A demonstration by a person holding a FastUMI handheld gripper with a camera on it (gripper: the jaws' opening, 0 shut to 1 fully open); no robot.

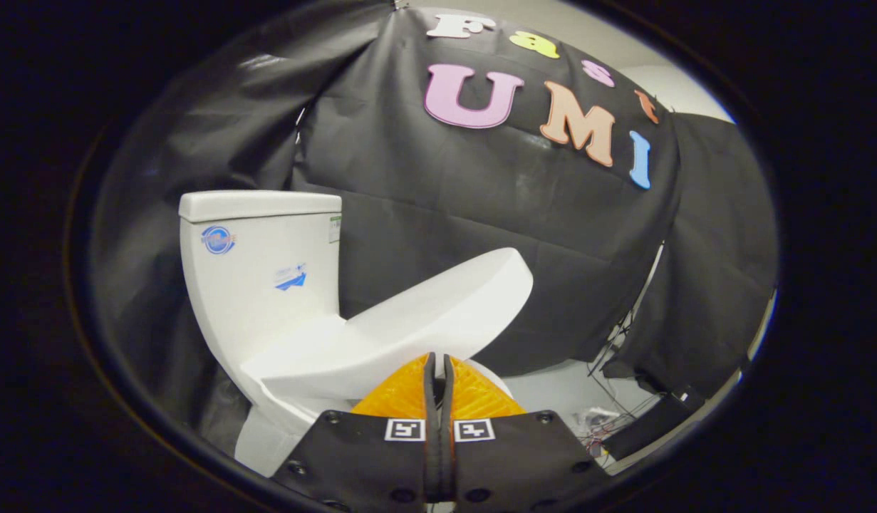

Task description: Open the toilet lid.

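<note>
Claw (pixel 439 365) fingers pressed together, empty, tips just under the raised front edge of the white plastic toilet lid (pixel 438 306), which is tilted partway open.

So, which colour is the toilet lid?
White, plain, no pattern: the toilet lid shows best in the gripper view, just beyond the closed gripper.

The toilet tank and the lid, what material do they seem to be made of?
The tank looks like glazed ceramic: white, smooth, with a soft sheen. The lid, part raised just beyond the closed fingers of the gripper, looks matte white and thinner, probably plastic, though the picture leaves that open.
</note>
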